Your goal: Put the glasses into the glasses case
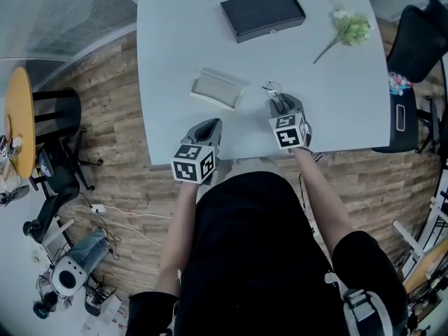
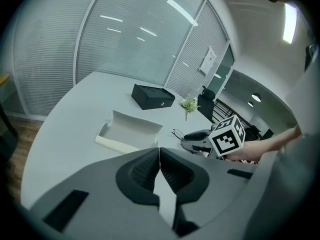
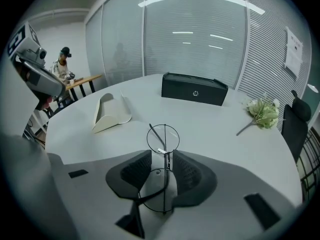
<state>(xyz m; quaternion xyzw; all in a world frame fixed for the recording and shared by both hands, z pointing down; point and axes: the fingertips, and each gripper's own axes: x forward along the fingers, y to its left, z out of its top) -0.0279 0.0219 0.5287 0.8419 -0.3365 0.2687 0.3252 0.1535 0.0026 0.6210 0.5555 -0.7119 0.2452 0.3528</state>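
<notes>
Thin round wire glasses [image 3: 163, 138] lie on the white table [image 1: 175, 33], temples folded. One lens shows ahead of my right gripper [image 3: 162, 159]; the bridge and the other lens sit between its jaws. A gap shows on the left side of the frame, so the pads do not clamp it. From the head view the glasses [image 1: 274, 89] poke out just beyond the right gripper [image 1: 278, 102]. The open cream glasses case [image 1: 217, 88] lies left of them, empty, also seen as the case [image 2: 130, 129]. My left gripper [image 2: 159, 154] hovers at the table's near edge, jaws together and holding nothing.
A black box [image 1: 262, 12] stands at the far side and a green flower sprig [image 1: 348, 28] lies at the far right. A black chair [image 1: 420, 40] stands beside the table's right edge. A round wooden side table [image 1: 19, 121] stands on the floor to the left.
</notes>
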